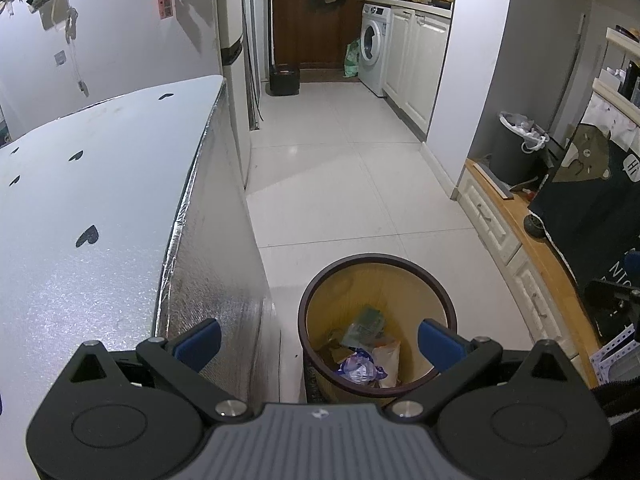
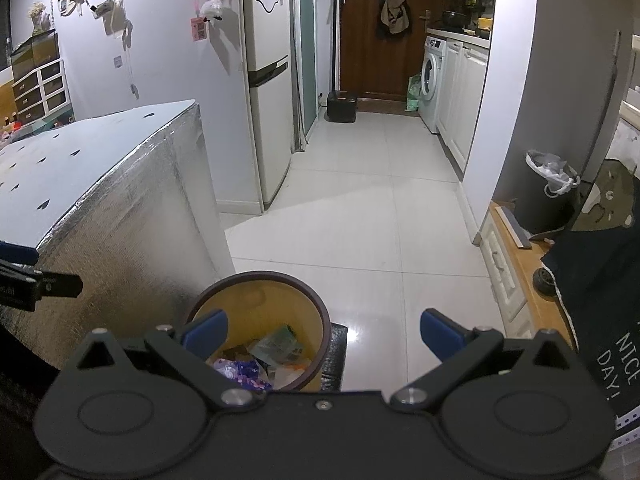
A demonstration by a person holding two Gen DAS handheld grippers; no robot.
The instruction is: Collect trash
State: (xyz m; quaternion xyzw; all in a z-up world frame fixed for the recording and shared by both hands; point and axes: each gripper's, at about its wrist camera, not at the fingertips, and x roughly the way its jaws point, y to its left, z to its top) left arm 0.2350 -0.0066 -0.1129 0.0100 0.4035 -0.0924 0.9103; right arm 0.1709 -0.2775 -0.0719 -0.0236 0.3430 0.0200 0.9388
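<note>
In the left wrist view, the left gripper is seen at the bottom of the frame with its blue fingers spread wide and nothing held between them. Directly beyond it, at lower centre, a round trash bin with a dark rim and a yellow inner wall stands on the pale tiled floor. Crumpled trash is seen lying at the bottom of the bin: a purple-and-white wrapper, a greenish packet and a pale bag. The left half of the frame is filled by a desk wrapped in silvery foil with small black hearts on top; the bin is placed just beside its lower right corner.

In the right wrist view, the right gripper is likewise shown at the bottom with its fingers spread apart and empty. The bin appears at lower centre-left, partly behind the left finger, with the trash visible inside. The left gripper's dark tip is seen at the left edge, in front of the foil desk. A washing machine is visible in the upper right.
</note>
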